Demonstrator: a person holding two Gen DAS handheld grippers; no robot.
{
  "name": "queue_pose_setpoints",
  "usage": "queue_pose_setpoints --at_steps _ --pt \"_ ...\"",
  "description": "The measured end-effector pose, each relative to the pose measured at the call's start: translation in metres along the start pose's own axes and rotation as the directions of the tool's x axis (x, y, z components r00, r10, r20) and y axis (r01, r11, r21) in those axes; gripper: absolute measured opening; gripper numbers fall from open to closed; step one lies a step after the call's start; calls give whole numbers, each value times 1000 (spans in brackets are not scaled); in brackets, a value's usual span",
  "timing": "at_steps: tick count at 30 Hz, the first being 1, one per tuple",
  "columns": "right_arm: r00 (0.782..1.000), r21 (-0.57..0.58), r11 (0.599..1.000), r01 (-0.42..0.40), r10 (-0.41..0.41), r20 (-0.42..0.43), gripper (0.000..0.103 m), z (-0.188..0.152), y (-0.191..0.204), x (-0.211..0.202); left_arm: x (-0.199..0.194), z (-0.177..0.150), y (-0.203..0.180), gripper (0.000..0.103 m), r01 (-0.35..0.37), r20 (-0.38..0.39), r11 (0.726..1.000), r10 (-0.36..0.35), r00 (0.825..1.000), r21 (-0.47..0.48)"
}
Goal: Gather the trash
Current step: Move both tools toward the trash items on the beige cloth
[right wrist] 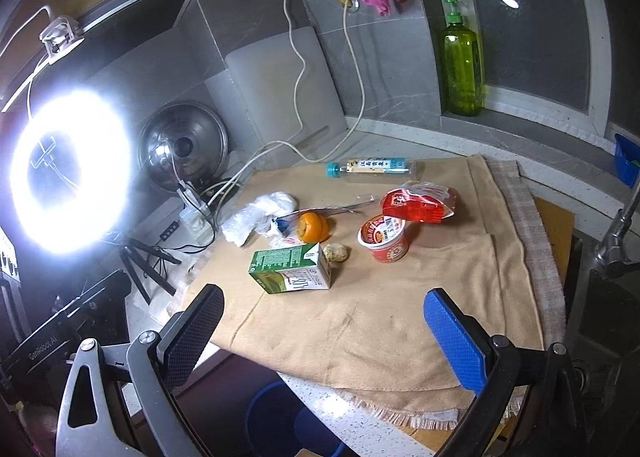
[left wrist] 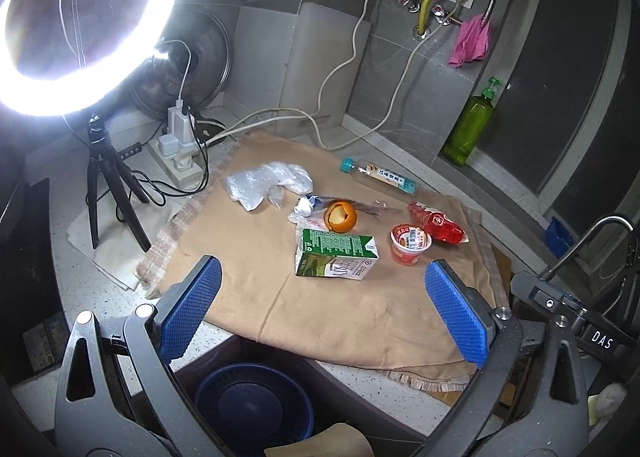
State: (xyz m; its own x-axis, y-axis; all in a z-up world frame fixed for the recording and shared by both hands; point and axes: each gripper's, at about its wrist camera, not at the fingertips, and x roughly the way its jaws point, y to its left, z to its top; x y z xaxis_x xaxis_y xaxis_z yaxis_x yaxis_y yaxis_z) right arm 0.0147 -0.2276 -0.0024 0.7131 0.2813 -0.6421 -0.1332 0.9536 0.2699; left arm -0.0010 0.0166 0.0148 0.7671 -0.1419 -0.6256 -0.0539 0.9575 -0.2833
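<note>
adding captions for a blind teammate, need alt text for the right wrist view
An open two-finger right gripper hovers over a tan cloth strewn with trash: a green-and-white drink carton lying on its side, a red-and-white plastic cup, an orange peel, a red snack wrapper, a clear plastic bottle and a crumpled clear bag. A glaring ring light stands at left.

At frame centre a green-and-white carton [left wrist: 336, 258] lies on its side, an orange peel [left wrist: 340, 216] behind it; right, an upright red cup [left wrist: 410, 244], a red wrapper [left wrist: 437, 223]; farther back, a toppled bottle [left wrist: 378, 175] and crumpled plastic [left wrist: 266, 183].
</note>
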Motion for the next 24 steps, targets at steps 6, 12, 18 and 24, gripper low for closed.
queue_pose_setpoints --at_steps 6,12,18,24 --pt "1000 4 1000 -4 4 2 101 0 2 0 0 0 -1 103 -3 0 1000 3 1000 1" --pt "1000 8 1000 -7 7 0 101 0 1 -1 0 0 -2 103 -2 1 1000 2 1000 -2" --pt "1000 14 1000 -9 9 -3 101 -1 1 -3 1 -2 -1 103 -2 -3 1000 2 1000 2" --pt "1000 18 1000 -8 8 -10 101 -2 -2 -1 3 -7 -1 103 -3 -13 1000 3 1000 2"
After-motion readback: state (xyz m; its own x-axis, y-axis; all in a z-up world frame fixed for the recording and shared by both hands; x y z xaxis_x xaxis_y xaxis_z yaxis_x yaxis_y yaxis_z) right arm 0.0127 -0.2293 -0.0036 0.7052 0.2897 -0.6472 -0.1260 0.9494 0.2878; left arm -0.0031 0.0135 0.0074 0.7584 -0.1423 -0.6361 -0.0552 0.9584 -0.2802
